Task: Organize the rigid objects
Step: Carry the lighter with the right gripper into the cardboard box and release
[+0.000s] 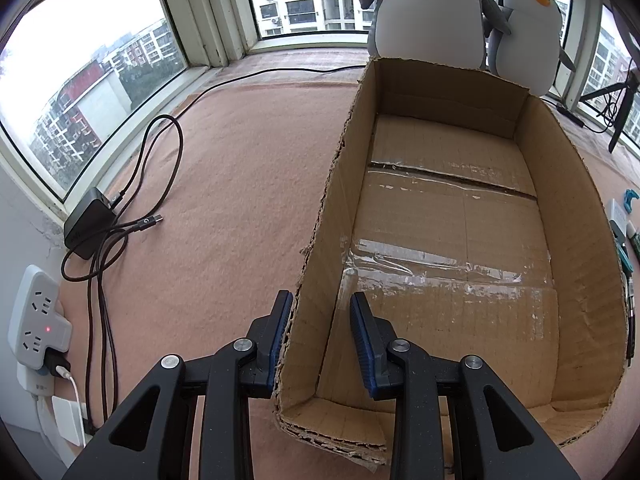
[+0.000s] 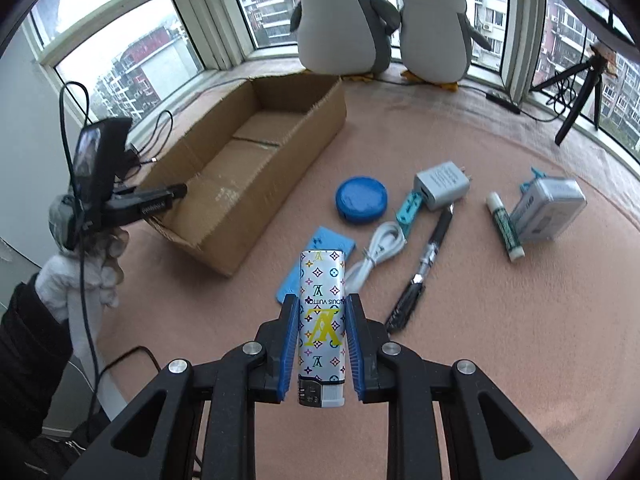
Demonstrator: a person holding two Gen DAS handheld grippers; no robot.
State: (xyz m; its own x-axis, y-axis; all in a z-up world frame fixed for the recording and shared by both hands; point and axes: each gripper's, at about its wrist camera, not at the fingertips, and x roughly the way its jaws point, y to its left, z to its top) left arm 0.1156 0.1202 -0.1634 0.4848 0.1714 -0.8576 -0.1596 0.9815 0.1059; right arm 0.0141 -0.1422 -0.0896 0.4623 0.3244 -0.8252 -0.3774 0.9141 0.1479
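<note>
So barely anything is done yet: the cardboard box (image 1: pixel 460 216) pinched at its near wall by the left gripper (image 1: pixel 320 320) is seen empty, one lighter (image 2: pixel 322 328) is clamped in the right gripper (image 2: pixel 322 344), and the remaining items are left scattered just ahead of it.

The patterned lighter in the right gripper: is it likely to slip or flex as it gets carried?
The lighter looks rigid, so it probably won't flex. Its glossy casing may slide between the right gripper pads. It is held by its narrow sides with the far end projecting, so it might pivot.
</note>
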